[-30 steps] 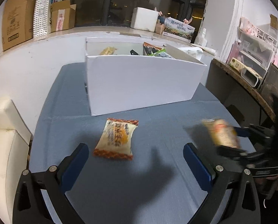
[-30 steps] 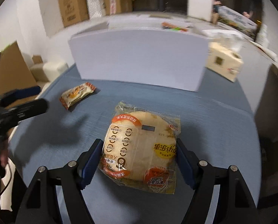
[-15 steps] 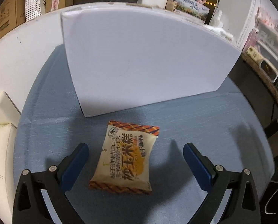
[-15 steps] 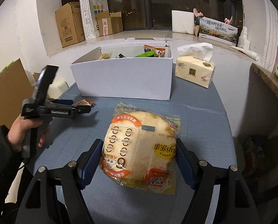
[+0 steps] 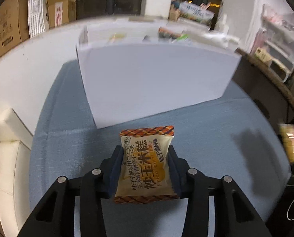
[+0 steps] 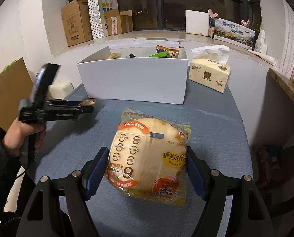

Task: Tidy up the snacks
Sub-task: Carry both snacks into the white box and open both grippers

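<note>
White cardboard box (image 6: 135, 79) at the table's far edge already holds several snacks; I have the bread pack (image 6: 149, 154) clamped in my right gripper (image 6: 147, 167) and my left gripper (image 5: 145, 165) closing on the rice-cake packet (image 5: 145, 164), both unboxed.

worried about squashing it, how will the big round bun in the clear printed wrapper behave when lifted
The big round bun in the clear printed wrapper fills the right gripper and looks puffy, so probably light and easily dented. Its glossy film with loose, crinkled edges may slip. Wide and flat, it seems unlikely to roll.
</note>
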